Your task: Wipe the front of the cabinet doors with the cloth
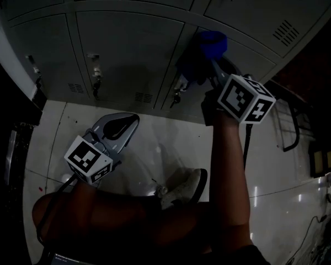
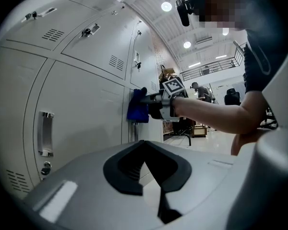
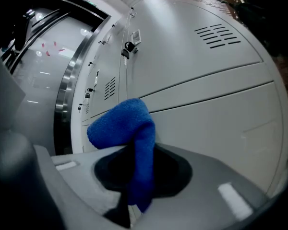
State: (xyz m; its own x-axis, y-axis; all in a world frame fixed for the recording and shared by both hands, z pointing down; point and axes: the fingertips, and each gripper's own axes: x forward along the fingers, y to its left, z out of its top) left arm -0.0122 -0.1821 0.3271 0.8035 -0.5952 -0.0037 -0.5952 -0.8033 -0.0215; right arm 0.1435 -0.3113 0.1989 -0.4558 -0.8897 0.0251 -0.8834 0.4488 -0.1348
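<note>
the right claw grips a blue cloth pressed against a cabinet door; the left claw is closed, empty.

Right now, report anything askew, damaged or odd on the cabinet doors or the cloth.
Nothing stands out. The cabinet doors look shut and flush, with no dent or smear that shows. The blue cloth is clamped in the right gripper, against a door. The left gripper is shut on nothing, held low.

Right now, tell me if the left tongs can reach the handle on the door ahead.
Probably yes: the left tongs, shut and empty, face that door, and nothing stands between them and the handle.
</note>
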